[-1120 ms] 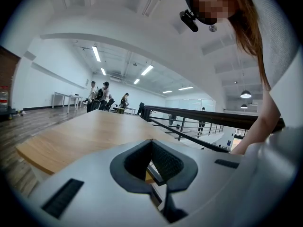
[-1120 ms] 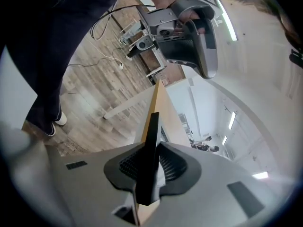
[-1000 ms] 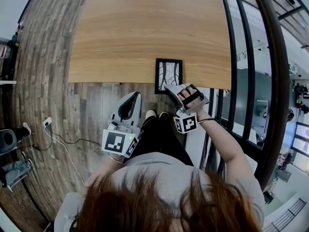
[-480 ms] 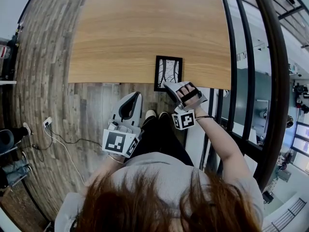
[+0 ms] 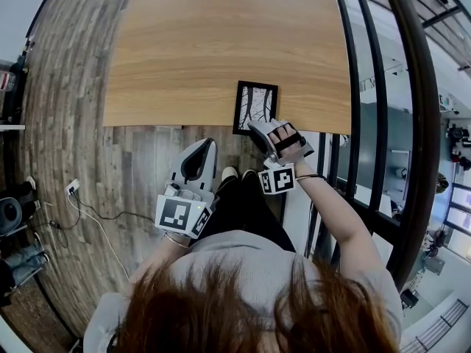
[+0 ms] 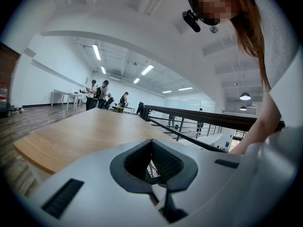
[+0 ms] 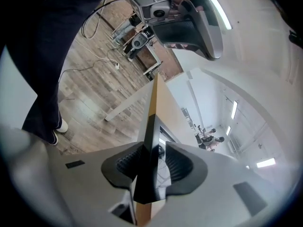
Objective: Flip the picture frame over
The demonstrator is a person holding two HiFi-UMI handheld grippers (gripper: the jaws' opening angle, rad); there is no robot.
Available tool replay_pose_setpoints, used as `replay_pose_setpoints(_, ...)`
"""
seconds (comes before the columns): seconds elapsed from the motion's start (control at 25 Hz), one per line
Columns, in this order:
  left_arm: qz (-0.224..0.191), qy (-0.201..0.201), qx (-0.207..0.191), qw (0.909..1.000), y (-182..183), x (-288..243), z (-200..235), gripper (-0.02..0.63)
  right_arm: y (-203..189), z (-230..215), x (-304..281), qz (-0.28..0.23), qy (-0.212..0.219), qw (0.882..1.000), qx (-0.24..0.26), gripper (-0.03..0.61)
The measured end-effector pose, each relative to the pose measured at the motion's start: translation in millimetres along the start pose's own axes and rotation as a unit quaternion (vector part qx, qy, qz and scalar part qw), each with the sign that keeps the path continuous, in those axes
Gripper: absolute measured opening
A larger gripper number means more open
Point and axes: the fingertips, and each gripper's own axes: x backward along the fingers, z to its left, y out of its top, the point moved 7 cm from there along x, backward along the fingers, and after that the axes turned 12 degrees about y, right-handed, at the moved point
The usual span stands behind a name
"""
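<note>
Everything here I place against the wooden table (image 5: 221,43), and mostly against its near edge, the one towards the person.

The picture frame (image 5: 255,109) lies flat with its picture side up. It sits at that near edge close to the table's right corner, and its short bottom side seems to poke just past the wood. Its long axis runs straight away from the edge, towards the table's far side.

The right gripper (image 5: 257,129) is at the same edge, directly on the near side of the frame. It points across the table along the frame's long axis. It is rolled so that one jaw is above the frame and the other below. In the right gripper view the frame's dark bottom side stands edge-on between the pads. The jaws have just been opening and now sit at a middling width. I can see a sliver of gap on the glass side, so I judge they straddle the frame rather than clamp it.

The left gripper (image 5: 208,144) hangs off the table over the floor, to the left of the frame and well short of the edge. Its jaws are together with nothing in them.

So the right hand is clearly the nearer one. I judge the flip turns on pinching that overhanging short side and then rolling the frame about its long axis.
</note>
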Motion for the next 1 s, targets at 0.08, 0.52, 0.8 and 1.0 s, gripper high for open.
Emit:
replay_pose_setpoints(0.08, 0.0, -0.001, -0.001, 1.0, -1, 1, 0, 0.006, 0, -2, 1, -0.009, 0.003, 1.0, -0.018, 0.131)
replay_pose_setpoints(0.52, 0.004, -0.002, 0.001, 1.0, -4, 2, 0, 0.006, -2, -1, 5, -0.027, 0.03, 0.999, -0.035, 0.239)
replay_pose_setpoints(0.8, 0.002, -0.002, -0.003, 1.0, -4, 1, 0, 0.006, 4, -7, 23, -0.034, -0.004, 0.998, -0.055, 0.241)
replay_pose_setpoints(1.0, 0.0, -0.002, -0.005, 1.0, -2, 1, 0, 0.006, 7, -9, 37, -0.014, -0.009, 0.998, -0.059, 0.241)
